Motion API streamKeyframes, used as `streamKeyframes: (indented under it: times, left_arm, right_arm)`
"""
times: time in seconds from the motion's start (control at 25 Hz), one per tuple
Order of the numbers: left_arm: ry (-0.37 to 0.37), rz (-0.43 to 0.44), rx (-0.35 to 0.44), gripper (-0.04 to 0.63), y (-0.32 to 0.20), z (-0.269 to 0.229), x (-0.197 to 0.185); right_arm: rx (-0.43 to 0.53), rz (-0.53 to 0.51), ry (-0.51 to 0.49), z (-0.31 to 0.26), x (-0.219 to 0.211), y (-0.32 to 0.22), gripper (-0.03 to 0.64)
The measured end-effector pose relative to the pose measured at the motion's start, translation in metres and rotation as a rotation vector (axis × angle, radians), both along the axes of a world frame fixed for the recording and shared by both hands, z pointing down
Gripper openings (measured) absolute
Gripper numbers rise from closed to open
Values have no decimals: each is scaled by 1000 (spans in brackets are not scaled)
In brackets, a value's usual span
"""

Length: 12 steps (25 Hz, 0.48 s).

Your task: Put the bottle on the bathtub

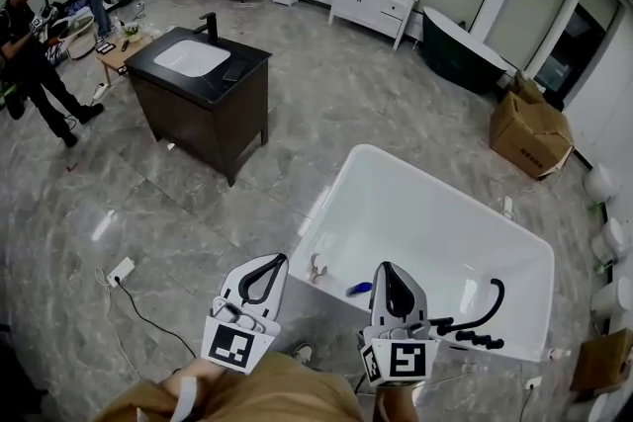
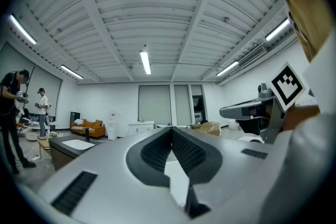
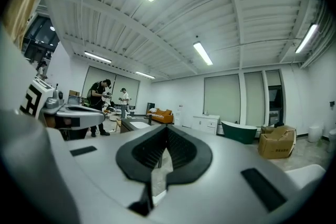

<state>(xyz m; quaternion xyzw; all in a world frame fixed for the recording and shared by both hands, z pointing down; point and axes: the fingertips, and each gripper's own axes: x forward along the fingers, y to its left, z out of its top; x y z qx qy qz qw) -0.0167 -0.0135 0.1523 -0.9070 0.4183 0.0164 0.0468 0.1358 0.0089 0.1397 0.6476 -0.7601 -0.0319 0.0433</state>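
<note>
A white bathtub (image 1: 341, 175) stands just ahead of me in the head view. A small blue object (image 1: 359, 289), possibly the bottle, lies inside it near the front wall, between my two grippers. My left gripper (image 1: 278, 260) is held up at the tub's near left corner, its jaws closed together with nothing in them. My right gripper (image 1: 387, 268) is raised over the tub's near rim, also shut and empty. In the left gripper view, the left gripper (image 2: 171, 128) points across the room. The right gripper (image 3: 167, 127) does the same in the right gripper view.
A black faucet (image 1: 479, 315) stands at the tub's near right rim. A dark vanity (image 1: 242, 119) with a white sink sits at left, and a cardboard box (image 1: 531, 129) and dark green tub (image 1: 458, 51) are farther back. Two people (image 1: 30, 54) work at far left. A power strip (image 1: 121, 271) lies on the floor.
</note>
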Motion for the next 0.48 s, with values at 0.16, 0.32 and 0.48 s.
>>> streamKeyframes:
  times: [0.16, 0.32, 0.48]
  left_arm:
    - [1, -2, 1, 6, 6, -2, 2]
    - [-2, -8, 7, 6, 13, -1, 2]
    - [-18, -26, 6, 6, 13, 0, -3]
  right_arm:
    - [14, -5, -3, -7, 3, 8, 3]
    - [48, -9, -19, -12, 9, 18, 3]
    - [67, -22, -26, -18, 11, 23, 3]
